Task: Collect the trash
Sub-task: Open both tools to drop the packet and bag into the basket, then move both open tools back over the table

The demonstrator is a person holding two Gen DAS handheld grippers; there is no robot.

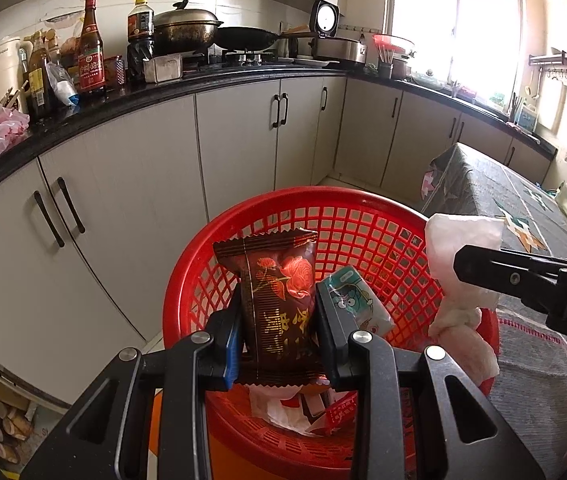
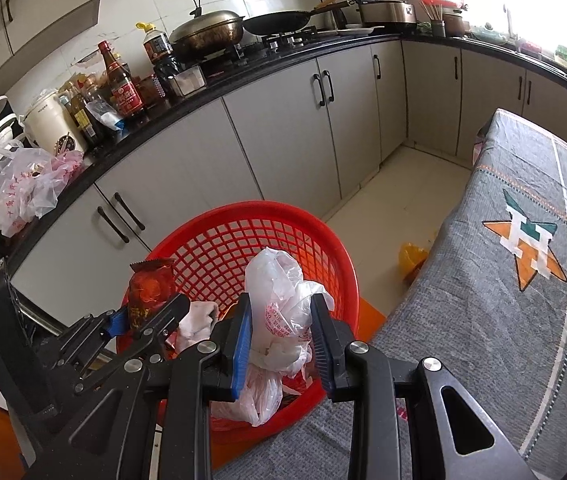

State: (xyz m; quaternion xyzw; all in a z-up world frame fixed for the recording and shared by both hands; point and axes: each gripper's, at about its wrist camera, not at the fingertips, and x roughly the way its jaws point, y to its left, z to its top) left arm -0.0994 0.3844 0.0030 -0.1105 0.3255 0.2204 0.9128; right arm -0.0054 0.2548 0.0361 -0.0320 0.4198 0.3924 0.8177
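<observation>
Left tongs (image 1: 279, 332) clamp snack packet (image 1: 279, 300), right tongs (image 2: 281, 340) clamp plastic bag (image 2: 279, 300), over basket (image 1: 363, 216).

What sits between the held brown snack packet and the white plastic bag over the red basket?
A small teal tissue pack inside the basket, seen in the left wrist view.

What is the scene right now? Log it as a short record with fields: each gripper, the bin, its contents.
left gripper: shut on brown snack packet, held over the basket
right gripper: shut on white plastic bag, held over the basket
bin: red mesh basket, beside the cloth-covered table
contents: tissue pack, crumpled wrappers
</observation>
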